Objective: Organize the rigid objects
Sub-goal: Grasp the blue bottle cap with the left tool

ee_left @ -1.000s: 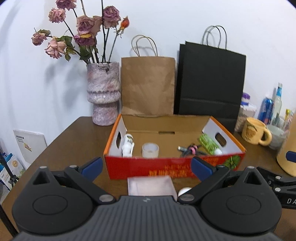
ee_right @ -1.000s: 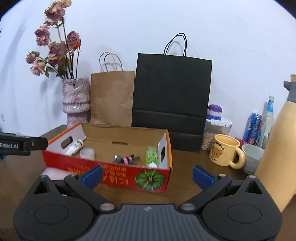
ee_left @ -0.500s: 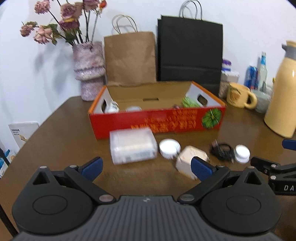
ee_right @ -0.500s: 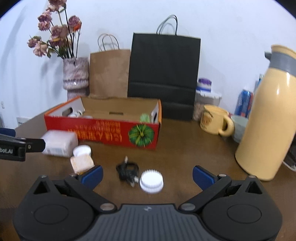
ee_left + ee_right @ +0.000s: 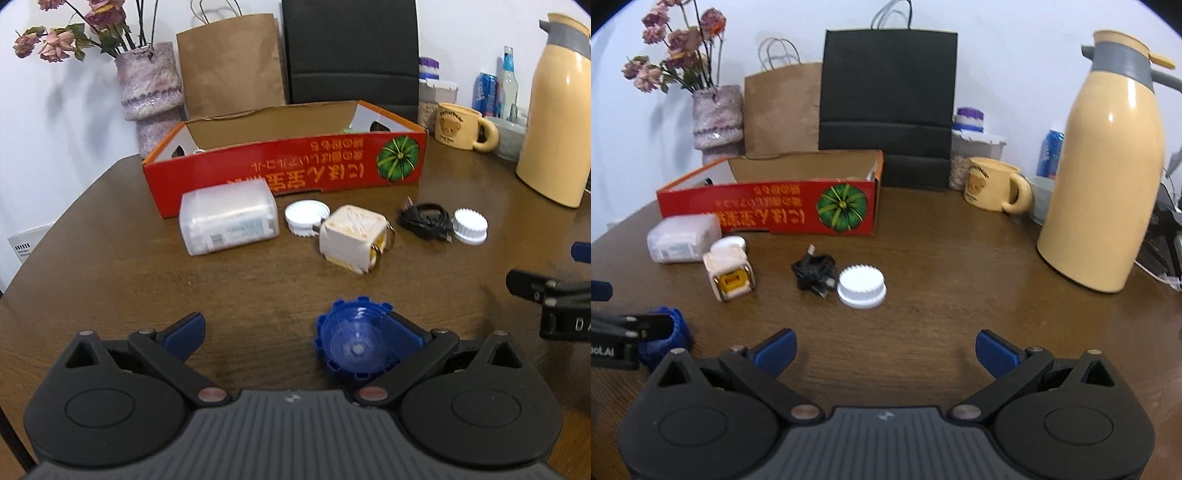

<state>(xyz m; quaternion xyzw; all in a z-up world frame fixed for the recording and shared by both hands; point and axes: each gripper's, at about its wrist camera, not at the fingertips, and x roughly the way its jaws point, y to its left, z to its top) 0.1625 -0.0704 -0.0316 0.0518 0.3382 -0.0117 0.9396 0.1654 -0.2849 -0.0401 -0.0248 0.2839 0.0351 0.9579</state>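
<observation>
Item: blue cap (image 5: 355,345), light, rigid, ridged rim; I'd grip across it. Left gripper (image 5: 295,332) and right gripper (image 5: 885,349) jaws spread, empty.

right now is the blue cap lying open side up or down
Open side up. The left wrist view looks straight into the blue cap: its hollow and inner threads face the camera, and it sits on the table beside the left gripper's right finger.

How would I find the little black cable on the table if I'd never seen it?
Start at the red box on the brown table. In front of its pumpkin picture lies the bundled black cable, beside a white ridged cap. It is the only black thing among white ones.
</observation>
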